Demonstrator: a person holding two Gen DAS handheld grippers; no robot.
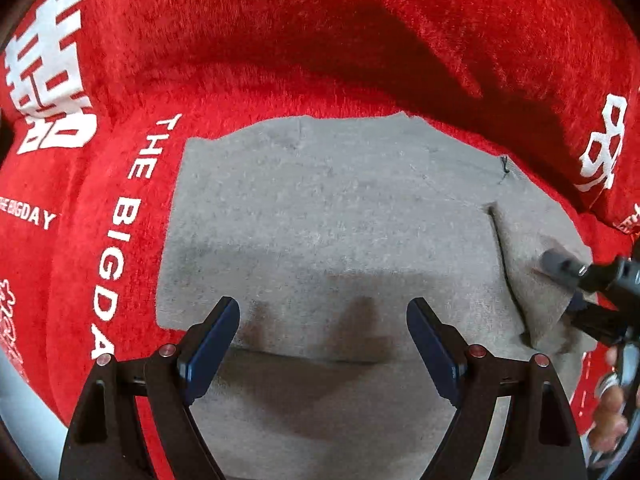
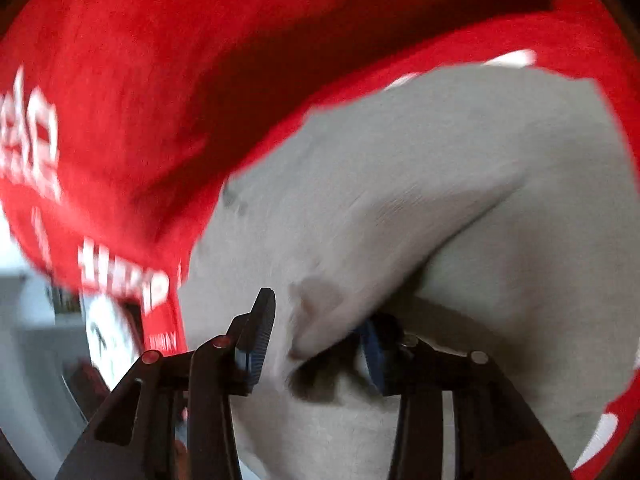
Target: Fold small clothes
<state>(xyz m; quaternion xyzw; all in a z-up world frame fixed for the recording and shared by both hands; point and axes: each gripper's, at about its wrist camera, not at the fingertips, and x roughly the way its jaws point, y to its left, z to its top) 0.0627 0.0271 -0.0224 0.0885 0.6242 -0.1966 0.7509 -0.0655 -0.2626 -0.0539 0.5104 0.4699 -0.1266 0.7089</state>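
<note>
A red plush cloth (image 1: 280,40) with white printed characters and the words "THE BIG DAY" covers the surface and fills the background of both views. On it lies a small grey garment (image 1: 328,220), of soft knitted fabric with little pills, spread mostly flat. Its right part is folded over the rest and makes a raised flap with a dark crease line. A shadow band crosses the garment near the bottom.

At the lower left edge of the right wrist view, which is blurred, some pale room and a white object show beyond the red cloth; what they are cannot be told.

The left gripper (image 1: 323,320) hangs over the near part of the garment with its blue-padded fingers spread wide and nothing between them. The right gripper (image 2: 316,344) is at the garment's right edge; a bunch of grey fabric sits between its fingers, which stand partly apart, and the pads do not seem to press it. A hand (image 1: 612,412) shows at the right border.
</note>
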